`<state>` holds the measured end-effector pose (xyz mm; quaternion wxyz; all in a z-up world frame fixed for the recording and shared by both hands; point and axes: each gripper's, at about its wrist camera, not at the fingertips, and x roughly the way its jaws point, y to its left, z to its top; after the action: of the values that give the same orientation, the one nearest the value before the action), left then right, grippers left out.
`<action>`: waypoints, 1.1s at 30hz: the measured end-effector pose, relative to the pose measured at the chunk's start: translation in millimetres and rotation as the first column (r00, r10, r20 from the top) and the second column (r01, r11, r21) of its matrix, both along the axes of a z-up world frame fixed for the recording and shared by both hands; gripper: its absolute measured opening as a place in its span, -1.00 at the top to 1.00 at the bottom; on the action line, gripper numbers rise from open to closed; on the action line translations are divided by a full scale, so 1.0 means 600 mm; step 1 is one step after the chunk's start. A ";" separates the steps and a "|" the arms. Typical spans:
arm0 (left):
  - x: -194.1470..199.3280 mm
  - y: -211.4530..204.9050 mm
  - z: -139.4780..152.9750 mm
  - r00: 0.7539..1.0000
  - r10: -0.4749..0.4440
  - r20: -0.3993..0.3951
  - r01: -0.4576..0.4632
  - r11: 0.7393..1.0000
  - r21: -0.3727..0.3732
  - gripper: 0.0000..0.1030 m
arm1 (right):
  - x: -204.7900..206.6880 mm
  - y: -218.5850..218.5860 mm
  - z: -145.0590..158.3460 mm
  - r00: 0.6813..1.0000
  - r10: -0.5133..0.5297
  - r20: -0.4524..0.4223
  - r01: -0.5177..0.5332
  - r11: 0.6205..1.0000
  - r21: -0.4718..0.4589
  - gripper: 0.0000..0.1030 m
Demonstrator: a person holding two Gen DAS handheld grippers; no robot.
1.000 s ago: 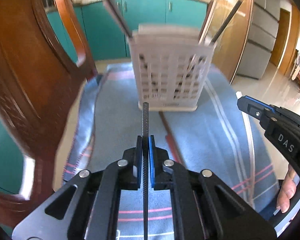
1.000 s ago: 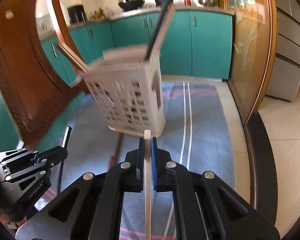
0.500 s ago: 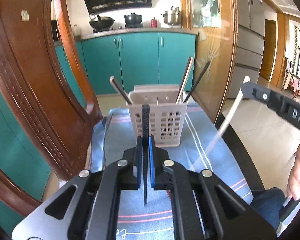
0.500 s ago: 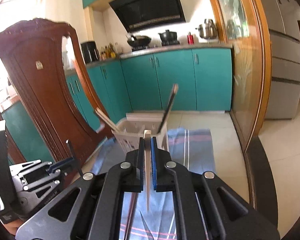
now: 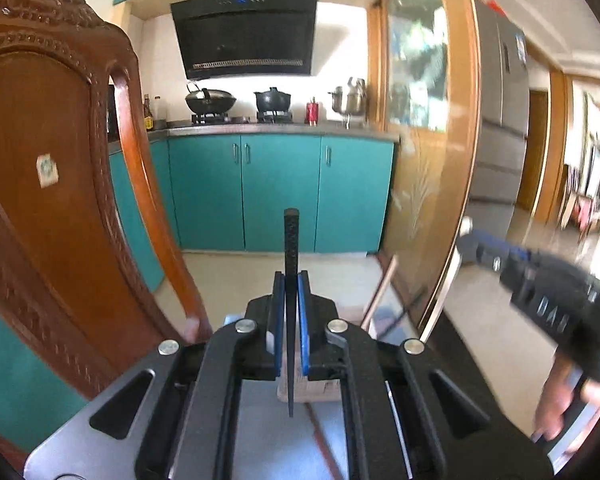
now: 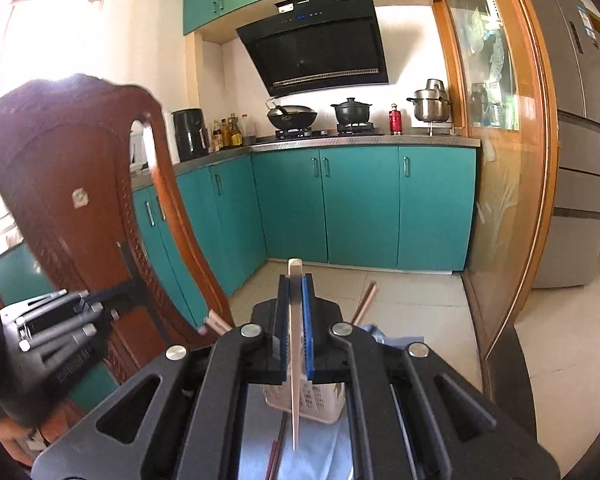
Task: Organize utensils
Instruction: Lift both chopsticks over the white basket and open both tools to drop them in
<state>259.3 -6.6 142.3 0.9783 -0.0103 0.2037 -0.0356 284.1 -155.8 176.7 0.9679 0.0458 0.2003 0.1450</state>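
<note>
My left gripper [image 5: 291, 280] is shut on a black chopstick [image 5: 291, 236] that stands upright between the blue pads. My right gripper [image 6: 296, 284] is shut on a pale chopstick [image 6: 294, 272], also upright. The white slotted basket [image 6: 320, 400] sits low on the table, mostly hidden under the fingers in both views, and its base [image 5: 312, 390] shows below the left gripper. Chopsticks [image 5: 380, 296] lean out of the basket. Both grippers hang well above the basket. The right gripper [image 5: 466, 240] appears blurred at the right of the left wrist view, and the left gripper [image 6: 112, 294] at the left of the right wrist view.
A carved wooden chair [image 5: 60, 200] stands close on the left. A blue striped cloth [image 6: 324, 452] covers the table, with a reddish chopstick [image 6: 274, 456] lying on it. The dark table edge [image 5: 460, 344] and a wood-framed glass door [image 6: 500, 200] are on the right. Teal cabinets stand beyond.
Both grippers have risen with their chopsticks and tilted up. The basket has slid from the middle of each view down under the fingers, and the kitchen wall now fills the views.
</note>
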 end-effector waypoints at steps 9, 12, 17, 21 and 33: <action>0.049 0.009 0.009 0.985 0.054 0.167 -0.048 0.998 -0.039 0.86 | 0.035 -0.022 0.019 0.986 -0.135 0.101 0.121 0.984 0.129 0.87; 0.071 -0.004 -0.001 0.983 0.036 0.182 -0.029 0.999 -0.040 0.86 | 0.047 -0.030 0.007 0.975 -0.178 0.135 0.157 0.976 0.152 0.87; 0.114 -0.025 -0.054 0.994 0.018 0.112 -0.014 0.999 -0.040 0.86 | 0.076 -0.030 -0.040 0.968 -0.195 0.157 0.174 0.975 0.137 0.87; 0.131 -0.044 -0.101 0.998 0.021 0.061 -0.021 1.000 -0.013 0.86 | 0.096 -0.030 -0.095 0.977 -0.187 0.099 0.177 0.978 0.107 0.87; 0.113 -0.065 -0.164 1.000 0.015 -0.019 -0.014 0.999 0.042 0.71 | 0.069 -0.045 -0.159 0.984 -0.178 0.011 0.176 0.980 0.092 0.48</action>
<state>326.9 -45.6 43.6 0.9766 0.0082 0.2136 -0.0241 325.4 -182.5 81.4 0.9757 0.1060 0.1792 0.0679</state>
